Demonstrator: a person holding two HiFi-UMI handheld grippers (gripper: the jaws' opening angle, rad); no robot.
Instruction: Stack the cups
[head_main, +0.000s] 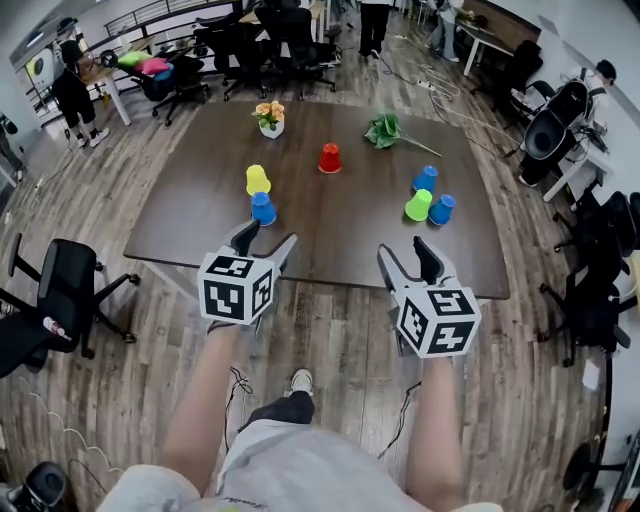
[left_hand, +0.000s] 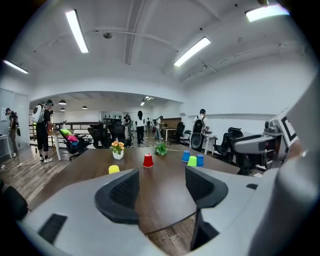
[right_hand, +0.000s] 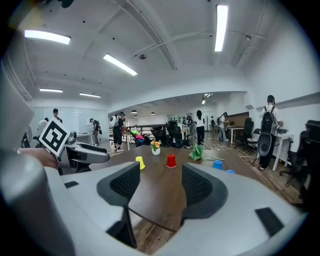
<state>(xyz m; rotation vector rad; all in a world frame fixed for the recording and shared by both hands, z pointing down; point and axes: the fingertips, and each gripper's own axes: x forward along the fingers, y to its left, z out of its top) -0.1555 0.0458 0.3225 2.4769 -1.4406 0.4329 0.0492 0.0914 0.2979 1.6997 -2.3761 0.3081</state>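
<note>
Several upturned plastic cups stand on the dark table (head_main: 330, 235). On the left are a yellow cup (head_main: 258, 179) and a blue cup (head_main: 263, 208); a red cup (head_main: 330, 158) stands mid-back. To the right a blue cup (head_main: 426, 179), a green cup (head_main: 418, 205) and another blue cup (head_main: 442, 209) cluster together. My left gripper (head_main: 265, 241) hovers open at the table's near edge, just short of the left blue cup. My right gripper (head_main: 408, 256) is open too, also at the near edge. Both hold nothing. The left gripper view shows the red cup (left_hand: 148, 160) between the empty jaws.
A potted orange flower (head_main: 270, 118) and a green leafy sprig (head_main: 385, 130) lie at the table's back. Office chairs (head_main: 60, 290) stand left, right and behind the table. People stand in the far room. My shoe (head_main: 300, 381) is on the wooden floor.
</note>
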